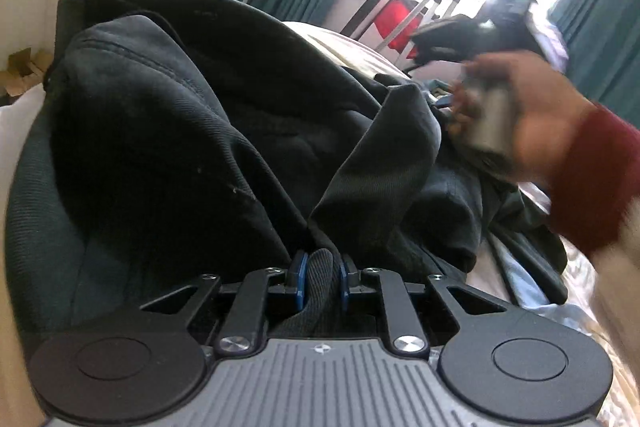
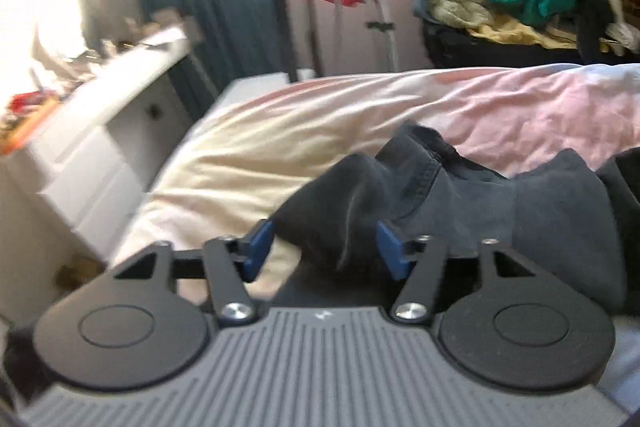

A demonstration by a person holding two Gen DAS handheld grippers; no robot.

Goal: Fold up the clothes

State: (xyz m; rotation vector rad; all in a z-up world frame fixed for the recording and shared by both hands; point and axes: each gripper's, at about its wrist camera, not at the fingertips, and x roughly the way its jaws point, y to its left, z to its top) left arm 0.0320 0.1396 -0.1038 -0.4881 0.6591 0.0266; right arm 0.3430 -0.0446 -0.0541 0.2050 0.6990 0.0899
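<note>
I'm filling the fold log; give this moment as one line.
task: fold clothes | left gripper: shut on dark garment | right gripper: open, garment fold between pads, unpressed | surface: bed

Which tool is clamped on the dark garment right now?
The left tool: its blue pads pinch a fold of the dark garment. The right tool stands open, gripping nothing.

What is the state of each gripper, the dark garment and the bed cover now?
left gripper: shut on a fold of the dark garment
right gripper: open, dark cloth between its pads but not pinched
dark garment: crumpled, not folded, lying on the bed
bed cover: wrinkled, spread out
</note>
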